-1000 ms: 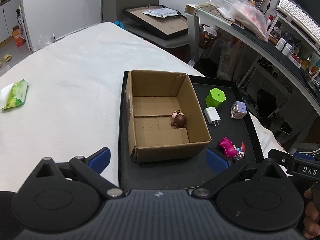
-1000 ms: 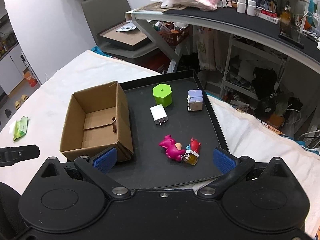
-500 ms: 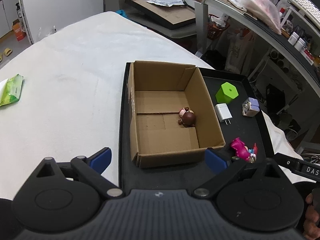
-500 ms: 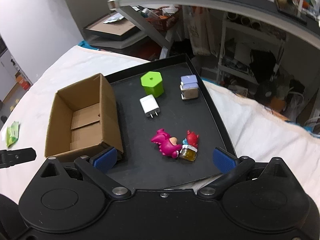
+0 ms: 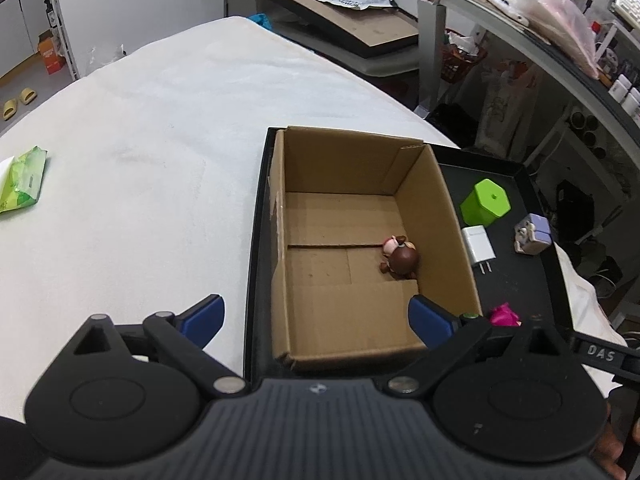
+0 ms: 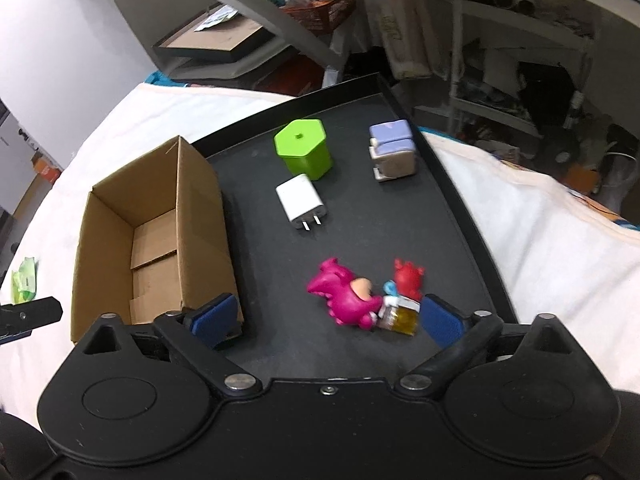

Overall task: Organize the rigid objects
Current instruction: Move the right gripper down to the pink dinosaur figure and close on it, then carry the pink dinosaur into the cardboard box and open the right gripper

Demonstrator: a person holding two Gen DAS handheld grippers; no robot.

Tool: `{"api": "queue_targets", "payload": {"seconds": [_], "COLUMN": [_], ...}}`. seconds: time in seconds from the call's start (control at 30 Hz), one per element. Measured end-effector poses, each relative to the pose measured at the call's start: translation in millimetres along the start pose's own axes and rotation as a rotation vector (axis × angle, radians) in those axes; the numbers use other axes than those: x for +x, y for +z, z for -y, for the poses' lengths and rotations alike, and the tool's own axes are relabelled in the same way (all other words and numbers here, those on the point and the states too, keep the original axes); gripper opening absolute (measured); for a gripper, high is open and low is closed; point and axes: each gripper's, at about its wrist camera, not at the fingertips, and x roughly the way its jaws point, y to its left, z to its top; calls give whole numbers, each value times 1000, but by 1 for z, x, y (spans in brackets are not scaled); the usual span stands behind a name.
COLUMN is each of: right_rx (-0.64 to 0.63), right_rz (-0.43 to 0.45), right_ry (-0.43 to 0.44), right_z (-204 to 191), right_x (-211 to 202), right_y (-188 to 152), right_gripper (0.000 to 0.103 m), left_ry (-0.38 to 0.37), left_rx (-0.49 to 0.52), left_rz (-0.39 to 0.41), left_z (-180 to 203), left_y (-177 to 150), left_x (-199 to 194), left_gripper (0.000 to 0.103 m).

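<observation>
Right gripper [image 6: 324, 320] jaws spread wide, just been narrowing, nothing pinched; pink dinosaur toy [image 6: 346, 294] lies between pads on black tray [image 6: 460, 200], touching small jar [image 6: 400, 316] and red figure [image 6: 408, 278]
Advice: centre on dinosaur alone, then squeeze
Left gripper [image 5: 316, 318] jaws released, empty, over cardboard box [image 5: 440, 224]; brown figure [image 5: 402, 258] inside

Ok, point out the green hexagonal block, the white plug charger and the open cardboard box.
green hexagonal block [image 6: 303, 149], right wrist view, on its top face.
white plug charger [image 6: 300, 201], right wrist view, on its flat white body.
open cardboard box [image 5: 434, 236], left wrist view, on its inner right wall.
</observation>
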Motion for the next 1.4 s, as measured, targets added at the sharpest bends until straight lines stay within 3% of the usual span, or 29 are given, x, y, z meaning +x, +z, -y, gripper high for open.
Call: {"api": "queue_targets", "payload": {"seconds": [0.17, 0.43, 0.5, 0.63, 0.77, 1.13, 1.4], "right_rx": [-3, -14, -8, -10, 14, -7, -43], "right_rz": [-45, -80, -102, -129, -192, -96, -28], "right_ry": [-5, -21, -23, -46, -40, -14, -7], "right_z": [-1, -2, 0, 1, 6, -1, -12], "right_x": [27, 52, 59, 75, 90, 69, 46], "right_y": [3, 5, 6, 7, 6, 4, 14], "right_gripper": [82, 80, 73, 70, 43, 42, 42], "left_ry": [15, 44, 53, 61, 61, 41, 9], "left_rx": [-15, -9, -13, -23, -35, -68, -81], "left_rz": [-28, -48, -52, -67, -74, -75, -73], "left_z": [-2, 2, 2, 1, 1, -8, -12], "left_y": [5, 10, 12, 13, 14, 11, 9], "left_x": [16, 37, 42, 51, 55, 59, 66], "left_gripper": [95, 94, 92, 82, 73, 61, 59]}}
